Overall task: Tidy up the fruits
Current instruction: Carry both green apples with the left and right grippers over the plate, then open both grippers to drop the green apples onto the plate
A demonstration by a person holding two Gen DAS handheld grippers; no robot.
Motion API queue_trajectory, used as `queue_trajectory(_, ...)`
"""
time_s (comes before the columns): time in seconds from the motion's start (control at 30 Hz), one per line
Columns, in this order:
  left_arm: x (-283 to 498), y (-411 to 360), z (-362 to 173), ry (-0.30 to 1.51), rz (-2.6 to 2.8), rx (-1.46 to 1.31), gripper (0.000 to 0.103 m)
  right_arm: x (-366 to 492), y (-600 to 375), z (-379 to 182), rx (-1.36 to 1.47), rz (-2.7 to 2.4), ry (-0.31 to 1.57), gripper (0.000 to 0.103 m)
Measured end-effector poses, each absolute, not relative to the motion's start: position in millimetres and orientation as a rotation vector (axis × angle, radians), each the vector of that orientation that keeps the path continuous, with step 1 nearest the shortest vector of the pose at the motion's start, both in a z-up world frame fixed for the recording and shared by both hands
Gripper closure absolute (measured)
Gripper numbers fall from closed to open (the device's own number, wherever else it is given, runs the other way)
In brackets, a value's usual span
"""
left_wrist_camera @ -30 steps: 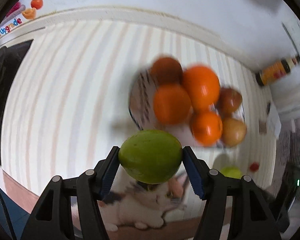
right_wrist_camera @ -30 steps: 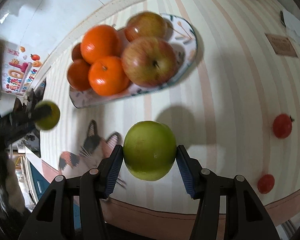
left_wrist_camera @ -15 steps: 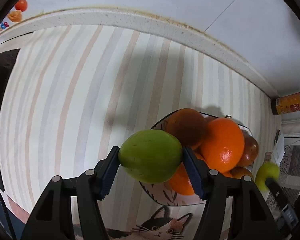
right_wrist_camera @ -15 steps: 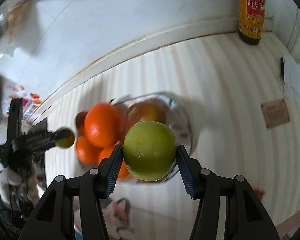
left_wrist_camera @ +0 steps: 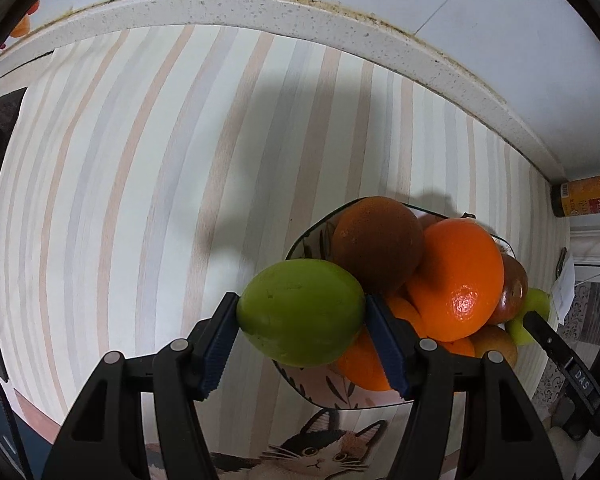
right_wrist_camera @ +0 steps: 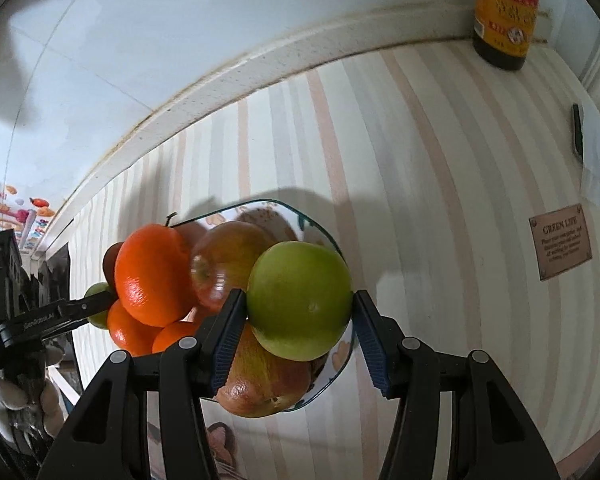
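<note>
My left gripper [left_wrist_camera: 302, 320] is shut on an oval green fruit [left_wrist_camera: 300, 312], which hangs just over the left rim of the patterned plate [left_wrist_camera: 306, 236]. The plate is heaped with oranges [left_wrist_camera: 456, 276] and reddish apples [left_wrist_camera: 514, 292]. My right gripper [right_wrist_camera: 298, 316] is shut on a round green apple [right_wrist_camera: 300, 300] above the right half of the same plate [right_wrist_camera: 324, 232], over a red apple [right_wrist_camera: 228, 264] and beside an orange [right_wrist_camera: 152, 276]. Each wrist view catches the other gripper with its green fruit at the picture's edge.
A dark sauce bottle [right_wrist_camera: 504, 12] stands at the back by the wall. A brown label [right_wrist_camera: 560, 240] lies on the striped table cover to the right of the plate. A cat picture [left_wrist_camera: 320, 452] is printed on the cover in front of the plate.
Both grippers carried their green fruits from near the front of the table to above the plate. The left one came in lower at the plate's left rim and has since held still.
</note>
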State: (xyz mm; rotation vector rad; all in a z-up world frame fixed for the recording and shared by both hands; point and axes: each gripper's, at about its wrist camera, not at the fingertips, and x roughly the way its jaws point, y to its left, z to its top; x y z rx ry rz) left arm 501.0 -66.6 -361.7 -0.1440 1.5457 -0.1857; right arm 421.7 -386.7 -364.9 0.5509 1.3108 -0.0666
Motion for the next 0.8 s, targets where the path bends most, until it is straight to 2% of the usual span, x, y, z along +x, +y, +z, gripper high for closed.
queue_trajectory(0.1, 501, -68, -363, 1.549, -0.183, -0.143, 0.040, 423, -393, -374, 0.620, -0.054, 1.329, 0.045)
queue_trajectory(0.13, 502, -68, -363, 1.550, -0.183, -0.140, 0.037, 424, -394, -375, 0.633, -0.042, 1.332, 0.044)
queue_trajectory(0.2, 502, -67, -363, 1.552, -0.179, -0.133, 0.027, 424, -395, -375, 0.642, -0.043, 1.332, 0.030)
queue_trajectory(0.27, 502, -64, -362, 1.549, -0.168, -0.128, 0.017, 424, -396, -372, 0.642, -0.047, 1.329, 0.021)
queue_trajectory(0.33, 501, -60, -359, 1.546, -0.162, -0.127, 0.013, 423, -397, -367, 0.638, -0.057, 1.323, 0.015)
queue_trajectory(0.53, 495, -55, -346, 1.513, -0.150, -0.093, 0.012, 417, -385, -348, 0.537, -0.104, 1.323, 0.011)
queue_trajectory(0.57, 492, -54, -342, 1.500, -0.143, -0.086, 0.012, 415, -380, -344, 0.505, -0.116, 1.324, 0.007)
queue_trajectory(0.8, 456, -51, -301, 1.381, -0.133, -0.044, 0.012, 392, -343, -303, 0.321, -0.144, 1.269, 0.007)
